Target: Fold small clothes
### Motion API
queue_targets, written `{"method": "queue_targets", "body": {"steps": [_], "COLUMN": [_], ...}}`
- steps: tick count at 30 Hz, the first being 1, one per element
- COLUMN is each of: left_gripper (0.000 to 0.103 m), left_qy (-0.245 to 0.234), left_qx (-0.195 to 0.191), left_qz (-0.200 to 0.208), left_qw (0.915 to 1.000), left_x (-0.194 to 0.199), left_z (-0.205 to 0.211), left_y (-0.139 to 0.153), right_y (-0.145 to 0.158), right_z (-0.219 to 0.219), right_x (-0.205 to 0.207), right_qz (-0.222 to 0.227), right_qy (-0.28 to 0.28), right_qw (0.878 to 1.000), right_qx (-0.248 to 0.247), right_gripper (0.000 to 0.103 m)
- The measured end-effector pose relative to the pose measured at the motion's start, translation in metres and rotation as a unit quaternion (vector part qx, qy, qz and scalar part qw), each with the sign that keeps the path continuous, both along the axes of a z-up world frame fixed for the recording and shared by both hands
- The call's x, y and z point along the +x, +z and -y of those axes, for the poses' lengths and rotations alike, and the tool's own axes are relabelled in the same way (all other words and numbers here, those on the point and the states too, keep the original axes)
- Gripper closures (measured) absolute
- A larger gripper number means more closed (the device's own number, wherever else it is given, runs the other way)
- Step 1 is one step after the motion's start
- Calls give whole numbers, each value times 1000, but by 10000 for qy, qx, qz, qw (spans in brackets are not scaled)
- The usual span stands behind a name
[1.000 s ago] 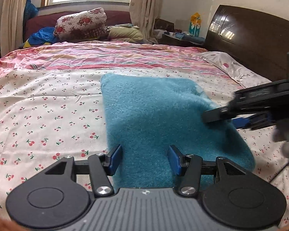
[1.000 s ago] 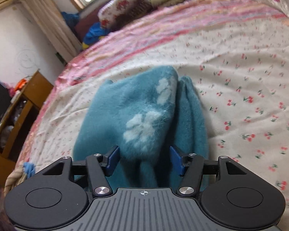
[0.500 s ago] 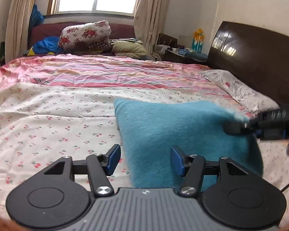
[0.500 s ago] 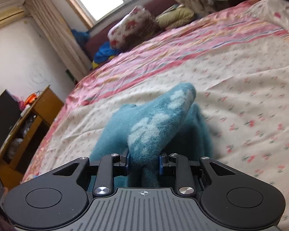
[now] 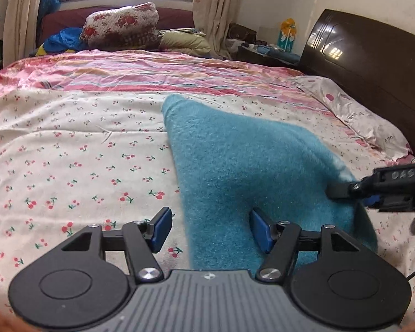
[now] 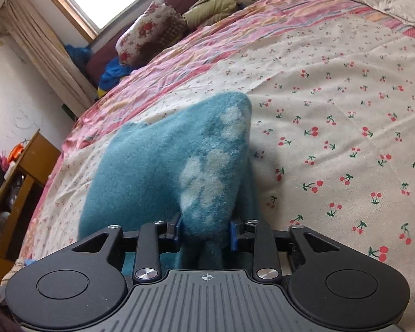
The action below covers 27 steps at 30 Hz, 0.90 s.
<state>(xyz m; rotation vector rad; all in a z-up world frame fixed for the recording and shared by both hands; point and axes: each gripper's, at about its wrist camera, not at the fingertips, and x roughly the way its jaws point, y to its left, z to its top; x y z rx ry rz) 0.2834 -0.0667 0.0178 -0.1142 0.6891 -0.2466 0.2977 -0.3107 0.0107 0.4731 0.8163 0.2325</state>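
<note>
A fuzzy teal garment [image 5: 243, 163] with pale paw prints lies on the cherry-print bedspread [image 5: 69, 149]. My left gripper [image 5: 211, 229] is open and empty, just above the garment's near left edge. My right gripper [image 6: 206, 233] is shut on the garment [image 6: 163, 166], pinching its edge and lifting that side off the bed. The right gripper also shows in the left wrist view [image 5: 343, 189], at the garment's right side.
A dark wooden headboard [image 5: 373, 74] and a pillow [image 5: 354, 116] bound the bed's right side. Folded quilts [image 5: 119, 25] sit under the window. A wooden shelf [image 6: 16, 182] stands beside the bed's far edge. Bare bedspread lies left of the garment.
My right gripper closed on the garment's edge and lifted it, raising the right side into a tent. My left gripper stayed open and tilted back a little.
</note>
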Motion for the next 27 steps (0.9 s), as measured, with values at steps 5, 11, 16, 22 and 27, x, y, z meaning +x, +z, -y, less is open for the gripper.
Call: {"method": "queue_targets", "body": {"steps": [5, 11, 16, 22, 27], "left_gripper": [34, 34, 34, 34, 35], "left_qy": [-46, -34, -73, -36, -1], "left_qx": [38, 73, 66, 179, 330], "left_qz": [-10, -38, -68, -148, 34], "left_qw": [10000, 10000, 9999, 9997, 9994], "left_x": [0, 2, 4, 5, 5], "left_z": [2, 4, 4, 7, 8], "left_y": [0, 0, 0, 9, 30], "right_y": [30, 40, 17, 10, 18], "right_z": [-5, -40, -53, -50, -54], "right_x": [-14, 9, 37, 39, 38], "right_qz": [425, 807, 582, 584, 518], "right_qy": [-215, 180, 169, 131, 149], "right_qw": [9978, 9923, 9883, 9856, 9844], "right_qx": [-456, -926, -1396, -1582, -1677], "right_gripper": [67, 68, 75, 75, 73]}}
